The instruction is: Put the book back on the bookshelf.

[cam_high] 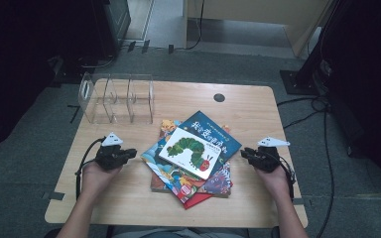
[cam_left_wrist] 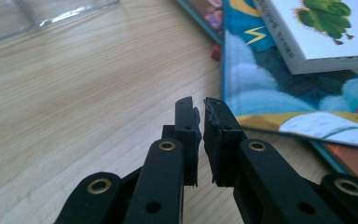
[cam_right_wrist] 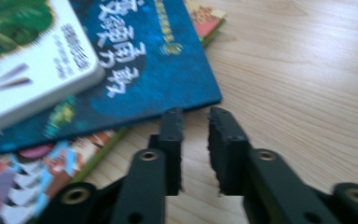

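Note:
A stack of several picture books lies in the middle of the wooden table. On top is a white caterpillar book, resting on a blue book with white characters. My left gripper rests on the table left of the stack, its jaws almost together and holding nothing, pointed at a cloud-patterned cover. My right gripper sits right of the stack near the blue book's corner, with a narrow empty gap between its jaws.
A clear acrylic rack with upright dividers stands at the table's back left. A dark cable hole is near the back edge. Cables and dark equipment stand on the floor around the table.

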Motion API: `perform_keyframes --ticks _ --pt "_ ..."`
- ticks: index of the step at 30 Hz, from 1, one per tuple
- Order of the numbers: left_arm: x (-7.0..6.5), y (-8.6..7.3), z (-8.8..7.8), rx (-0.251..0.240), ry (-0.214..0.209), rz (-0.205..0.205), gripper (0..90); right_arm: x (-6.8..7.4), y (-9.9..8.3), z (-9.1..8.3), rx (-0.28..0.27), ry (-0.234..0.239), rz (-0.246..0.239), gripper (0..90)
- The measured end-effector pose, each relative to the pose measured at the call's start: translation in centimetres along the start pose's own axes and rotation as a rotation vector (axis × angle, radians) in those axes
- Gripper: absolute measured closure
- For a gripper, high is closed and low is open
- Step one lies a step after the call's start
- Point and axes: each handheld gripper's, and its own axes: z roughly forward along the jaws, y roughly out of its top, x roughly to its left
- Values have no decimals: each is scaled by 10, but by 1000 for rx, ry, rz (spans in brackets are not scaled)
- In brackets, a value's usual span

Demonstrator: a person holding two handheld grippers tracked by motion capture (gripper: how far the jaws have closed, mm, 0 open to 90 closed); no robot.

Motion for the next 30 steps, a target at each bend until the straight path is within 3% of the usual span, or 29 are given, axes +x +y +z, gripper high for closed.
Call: perform_keyframes --ticks 4,5,13,16,17,22,23,26,28,29,30 --pt "-4 7 5 4 -31 12 876 6 5 -1 -10 19 14 870" --pt "-6 12 10 7 -72 -10 879 9 7 0 -5 38 7 899" --pt "-12 35 24 11 -102 35 900 23 21 5 1 74 -3 900" --pt "-10 39 29 5 -120 20 893 28 25 6 -10 98 8 900" --pt "-9 42 32 25 -128 23 895 33 28 7 -18 113 22 900" --pt "-7 55 44 23 -157 43 896 41 24 7 -19 145 40 900" --pt "-9 58 47 27 -161 63 895 45 20 7 -19 168 50 900" --pt "-12 57 49 26 -166 62 896 51 16 10 -16 205 60 898" --pt "-15 55 52 37 -179 60 896 61 15 15 18 198 21 893" --pt "-20 54 55 57 -178 78 896 68 15 18 34 195 -15 893" --pt "-20 54 55 57 -178 78 895 68 15 18 34 195 -15 893"
